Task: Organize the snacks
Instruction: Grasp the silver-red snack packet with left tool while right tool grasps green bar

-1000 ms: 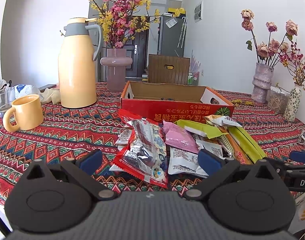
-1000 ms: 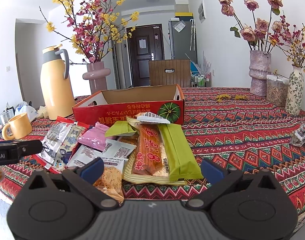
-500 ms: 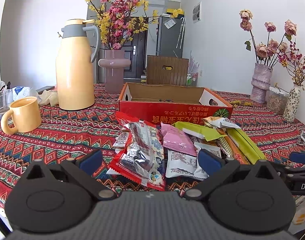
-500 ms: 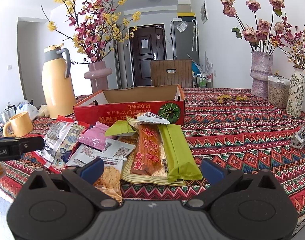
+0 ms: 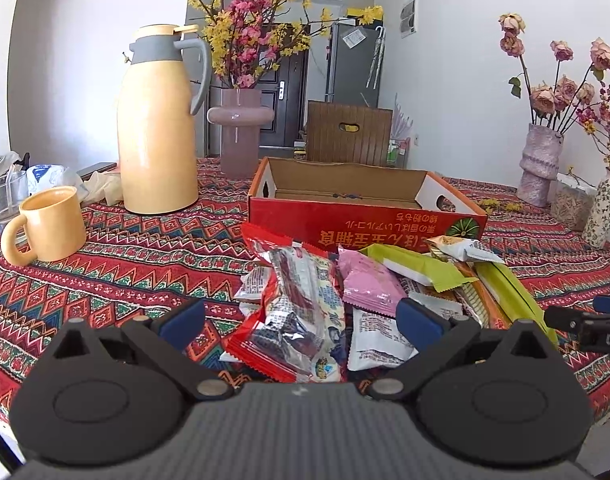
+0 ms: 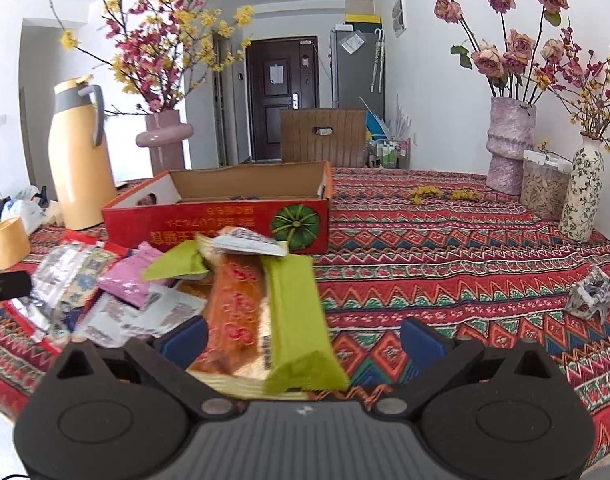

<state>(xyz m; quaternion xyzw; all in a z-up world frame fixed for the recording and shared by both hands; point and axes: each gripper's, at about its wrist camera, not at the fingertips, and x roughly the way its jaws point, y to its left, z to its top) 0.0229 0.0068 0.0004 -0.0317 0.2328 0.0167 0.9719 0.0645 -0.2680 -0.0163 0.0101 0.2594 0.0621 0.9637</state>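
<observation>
The right gripper (image 6: 303, 338) has its jaws wide and closing, with the near ends of a long green packet (image 6: 295, 320) and an orange packet (image 6: 235, 312) between the blue pads (image 6: 419, 338), which do not press on either. The left gripper (image 5: 301, 320) is open too, straddling a red-edged foil bag (image 5: 295, 312) without gripping it. The snacks — a loose, overlapping heap of crinkled wrappers, among them a pink pouch (image 5: 367, 284) and a white packet (image 5: 375, 340) — lie on the patterned tablecloth (image 6: 445, 248) just in front of one open red cardboard box (image 5: 365, 216). Further out stand one yellow mug (image 5: 51, 224), one yellow thermos (image 5: 157, 124) and three flower vases (image 6: 509, 144).
</observation>
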